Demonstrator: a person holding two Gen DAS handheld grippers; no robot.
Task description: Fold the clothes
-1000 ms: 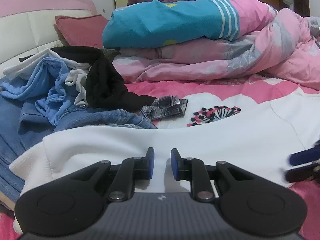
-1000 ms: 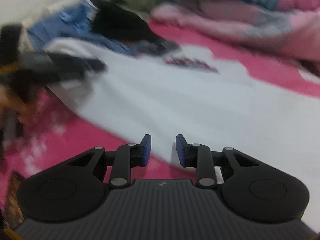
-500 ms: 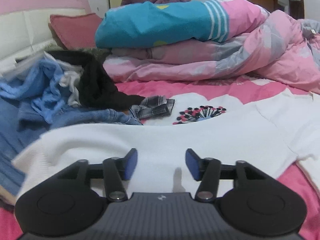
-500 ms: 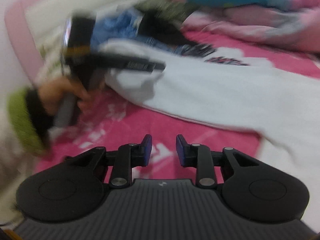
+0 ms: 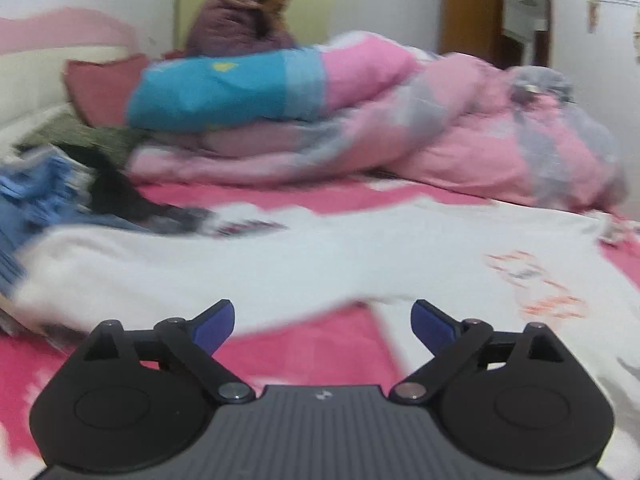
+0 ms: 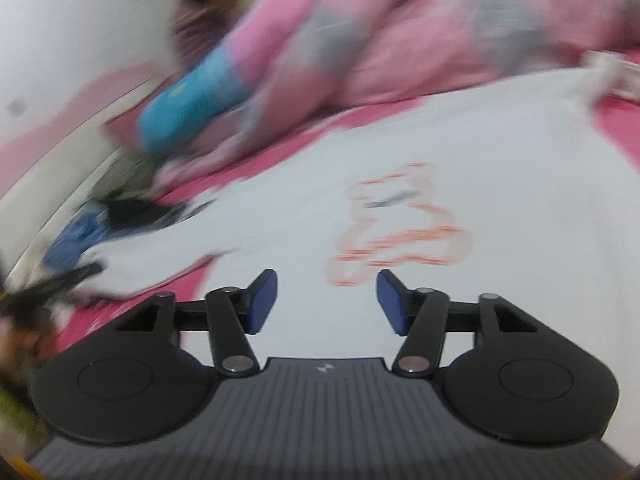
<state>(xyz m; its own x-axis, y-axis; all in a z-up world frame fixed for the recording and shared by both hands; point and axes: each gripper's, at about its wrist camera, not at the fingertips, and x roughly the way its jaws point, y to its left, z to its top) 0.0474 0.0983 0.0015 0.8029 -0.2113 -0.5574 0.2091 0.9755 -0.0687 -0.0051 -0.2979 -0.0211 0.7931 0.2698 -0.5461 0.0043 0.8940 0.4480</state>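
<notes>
left wrist: left gripper (image 5: 322, 322) jaws just opened, empty; right gripper (image 6: 326, 300) likewise, over white garment (image 6: 500, 200).

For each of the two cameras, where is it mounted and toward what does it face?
Left wrist: on the left gripper, facing across the white shirt toward the pink quilt; only its open fingers show.
Right wrist: on the right gripper, tilted, over the shirt's orange print; its open fingers show.
Shared: shirt, quilt, blue pillow.
</notes>
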